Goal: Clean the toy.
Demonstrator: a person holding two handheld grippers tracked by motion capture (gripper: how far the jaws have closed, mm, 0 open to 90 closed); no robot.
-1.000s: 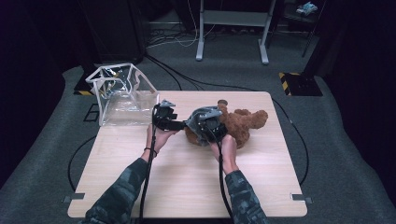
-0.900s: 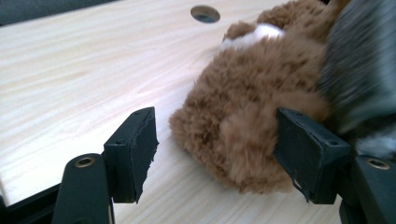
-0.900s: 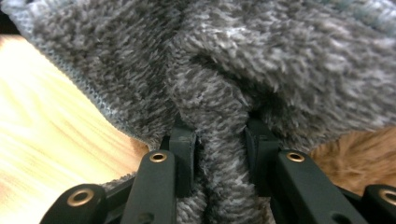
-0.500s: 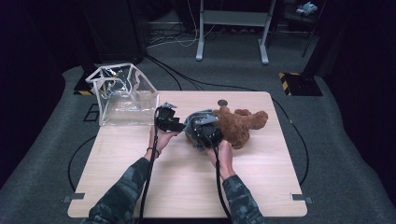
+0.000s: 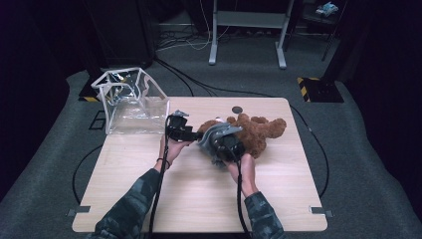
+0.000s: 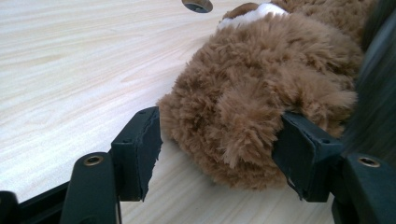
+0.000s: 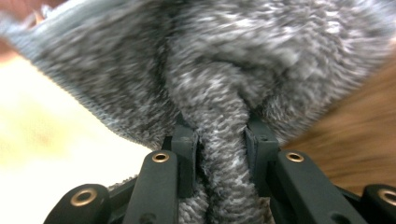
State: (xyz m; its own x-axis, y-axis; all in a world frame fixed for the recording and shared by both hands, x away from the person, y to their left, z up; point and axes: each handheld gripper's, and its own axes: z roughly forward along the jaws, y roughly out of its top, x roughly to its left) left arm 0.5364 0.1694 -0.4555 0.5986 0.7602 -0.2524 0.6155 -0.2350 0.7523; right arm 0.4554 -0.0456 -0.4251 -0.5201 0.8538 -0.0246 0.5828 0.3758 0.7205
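The right claw [image 7: 219,140] is clenched on a fold of grey knit cloth [image 7: 219,60], which bunches up between its pads and spreads out just beyond them, over the near end of the brown bear [image 5: 254,132]. The bear lies on the worktop [image 5: 199,199], right ahead of both claws.

The left claw [image 6: 215,154] is released: its jaws stand either side of a furry limb of the bear. One pad [image 6: 303,154] seems to touch the fur, while the other [image 6: 140,149] stands apart from it; the fur hides whether that contact is firm.

Risks, as I judge them:
- The right claw holds a narrow pinch of knit. A pull could slide the fold out or stretch the cloth instead of moving it over the bear.
- If the left claw closes on fluff alone, the fur would give and the bear would slip free once the cloth is tugged.
- With the bear unheld, a pull on the cloth could drag it across the worktop.
- The clear box [image 5: 132,102], beyond the left claw, is near enough for a swinging hand or cable to knock it.
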